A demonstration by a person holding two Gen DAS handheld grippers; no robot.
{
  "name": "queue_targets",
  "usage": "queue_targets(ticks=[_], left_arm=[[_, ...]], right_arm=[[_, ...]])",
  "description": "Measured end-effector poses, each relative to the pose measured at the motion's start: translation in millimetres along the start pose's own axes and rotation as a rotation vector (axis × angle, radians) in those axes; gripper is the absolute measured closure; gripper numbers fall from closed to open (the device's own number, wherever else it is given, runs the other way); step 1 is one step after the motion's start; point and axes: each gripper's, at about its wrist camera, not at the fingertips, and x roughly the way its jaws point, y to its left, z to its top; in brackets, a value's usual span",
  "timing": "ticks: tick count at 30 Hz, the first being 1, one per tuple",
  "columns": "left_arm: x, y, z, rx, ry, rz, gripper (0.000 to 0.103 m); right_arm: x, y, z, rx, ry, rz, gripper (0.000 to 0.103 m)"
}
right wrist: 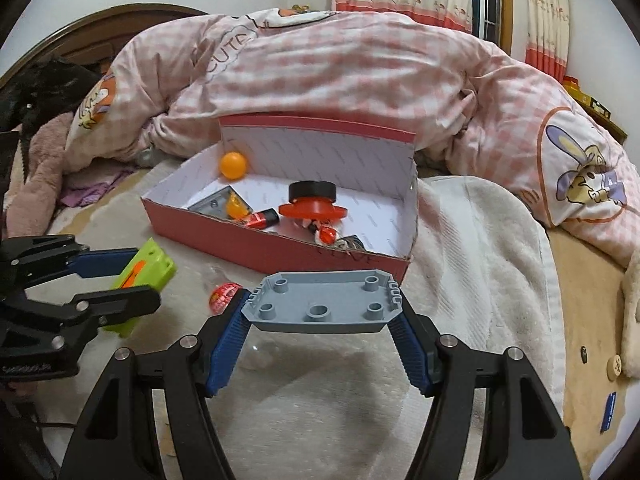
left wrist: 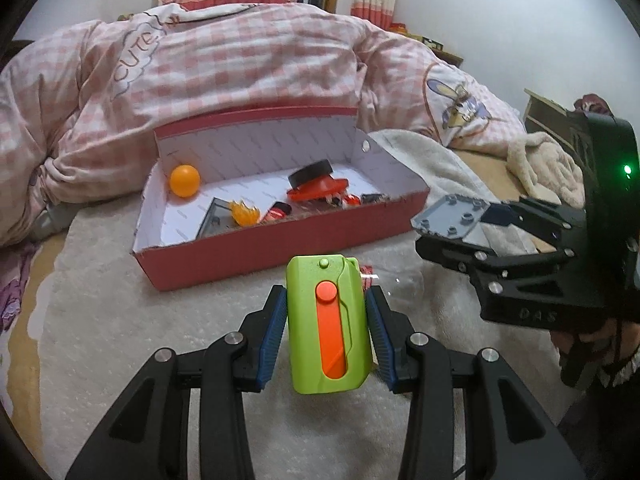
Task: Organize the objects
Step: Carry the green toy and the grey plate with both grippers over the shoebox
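My left gripper [left wrist: 326,300] is shut on a green toy with an orange slider [left wrist: 328,324] and holds it above the white blanket in front of the red box [left wrist: 280,240]. The toy also shows in the right wrist view [right wrist: 142,280]. My right gripper [right wrist: 322,304] is shut on a grey studded plastic plate [right wrist: 320,300] near the box's front right corner; the plate also shows in the left wrist view [left wrist: 452,214]. The box holds an orange ball [left wrist: 184,181], a black and red disc toy [left wrist: 318,184] and several small items.
A small red ball [right wrist: 224,298] lies on the white blanket [right wrist: 480,240] between the grippers. A bunched pink checked duvet [left wrist: 240,64] rises behind the box. At the right lie a round wooden token [right wrist: 614,366] and a small blue item [right wrist: 609,410].
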Motion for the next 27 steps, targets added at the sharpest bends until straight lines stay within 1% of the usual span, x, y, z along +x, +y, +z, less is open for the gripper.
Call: queue_targets(ticks=[6, 8, 12, 17, 20, 23, 27], left_arm=[[-2, 0, 6, 0.007, -0.028, 0.024, 0.063], [-3, 0, 10, 0.013, -0.050, 0.045, 0.063], [-7, 3, 17, -0.002, -0.079, 0.051, 0.063], [-9, 8, 28, -0.008, -0.121, 0.089, 0.063], [-6, 13, 33, -0.022, -0.130, 0.101, 0.063], [1, 20, 36, -0.028, -0.143, 0.135, 0.063], [10, 33, 40, -0.075, -0.135, 0.153, 0.063]], right_arm=[[1, 1, 4, 0.014, -0.003, 0.014, 0.034], [-1, 2, 6, 0.017, -0.015, 0.019, 0.034], [-4, 4, 14, 0.015, -0.048, 0.023, 0.034], [-5, -1, 24, 0.056, -0.076, 0.018, 0.034], [-3, -2, 29, 0.065, -0.082, 0.017, 0.034], [3, -2, 32, 0.068, -0.081, 0.009, 0.034], [9, -4, 34, 0.088, -0.081, 0.004, 0.034]])
